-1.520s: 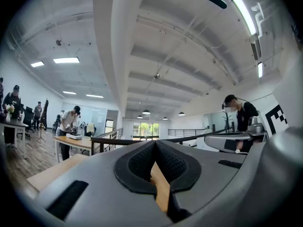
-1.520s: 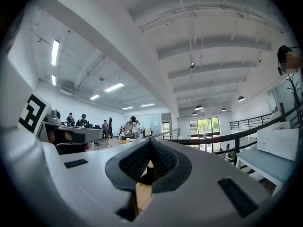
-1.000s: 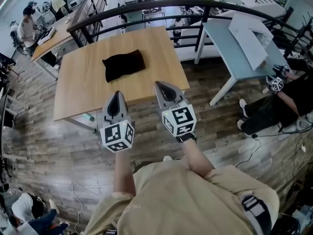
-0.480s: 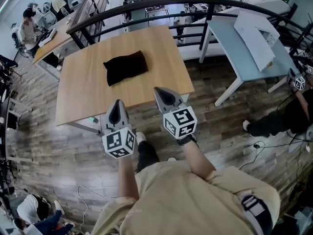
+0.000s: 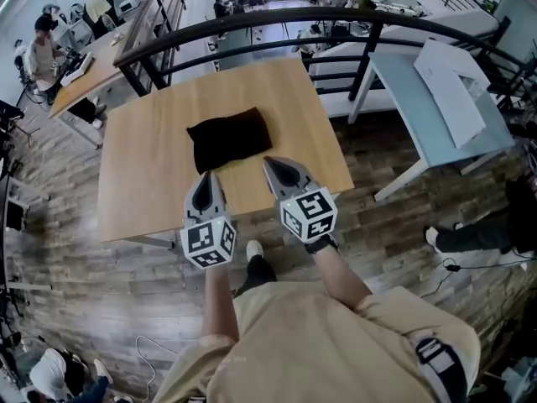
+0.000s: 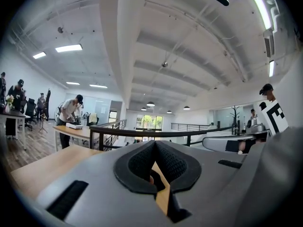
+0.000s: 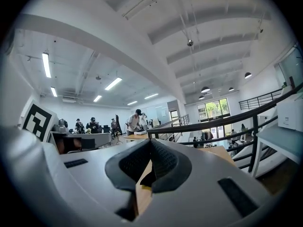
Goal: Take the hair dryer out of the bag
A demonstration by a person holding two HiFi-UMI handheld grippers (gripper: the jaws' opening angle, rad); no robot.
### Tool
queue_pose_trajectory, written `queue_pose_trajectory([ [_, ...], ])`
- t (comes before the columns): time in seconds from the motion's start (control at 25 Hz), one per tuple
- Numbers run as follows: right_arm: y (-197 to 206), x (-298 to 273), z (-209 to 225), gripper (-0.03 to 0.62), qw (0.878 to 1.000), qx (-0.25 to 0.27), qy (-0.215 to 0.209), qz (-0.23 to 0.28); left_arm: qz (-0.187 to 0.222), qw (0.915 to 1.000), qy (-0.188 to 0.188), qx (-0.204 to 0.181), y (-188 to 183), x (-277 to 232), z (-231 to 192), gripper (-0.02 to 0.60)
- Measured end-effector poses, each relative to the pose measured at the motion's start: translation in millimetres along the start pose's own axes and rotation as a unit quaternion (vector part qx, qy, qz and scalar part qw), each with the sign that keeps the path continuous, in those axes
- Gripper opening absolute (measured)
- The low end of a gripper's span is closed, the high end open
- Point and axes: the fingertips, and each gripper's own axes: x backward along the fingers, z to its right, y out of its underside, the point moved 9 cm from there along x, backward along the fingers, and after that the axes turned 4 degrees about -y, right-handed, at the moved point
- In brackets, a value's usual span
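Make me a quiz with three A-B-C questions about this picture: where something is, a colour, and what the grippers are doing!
1. Where is the black cloth bag?
A. on the light wooden table
B. on the floor
C. in a gripper

2. What colour is the table at the right?
A. red
B. pale blue
C. black

3. How are the left hand-held gripper and the right hand-held gripper?
A. both shut, empty
B. both wide open
C. shut on the bag

Answers:
1. A, the bag lies on the tabletop.
2. B, its top is pale blue.
3. A, each gripper view shows the pads together with nothing between them.
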Motion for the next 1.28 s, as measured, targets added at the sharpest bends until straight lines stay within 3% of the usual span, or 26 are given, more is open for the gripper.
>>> queue_pose_trajectory([
  [0.32, -16.2, -113.4, 16.3, 0.014, 1.0, 0.014, 0.013, 0.002, 0.004, 0.9991, 0.042, -0.005, -20.3, -104.0, -67.6, 0.011],
  [0.64, -11.5, -190.3, 17.4, 0.012, 0.999, 0.027, 0.018, -0.025, -0.014, 0.9978, 0.065, -0.001, -16.6, -169.3, -128.0, 0.011],
  [0.76, 0.1, -199.1, 25.0, 0.012, 0.998, 0.023, 0.03, -0.046, -0.036, 0.9971, 0.066, 0.005, -2.1, -188.7, -142.1, 0.011],
  [1.04, 35.9, -214.6, 74.0, 0.014, 0.996, 0.009, 0.045, -0.08, -0.108, 0.9915, 0.07, -0.021, 43.3, -234.1, -144.2, 0.011],
  [1.28, 67.0, -226.4, 119.9, 0.012, 0.992, -0.015, 0.048, -0.116, -0.184, 0.9802, 0.067, -0.032, 79.8, -272.9, -147.5, 0.012],
])
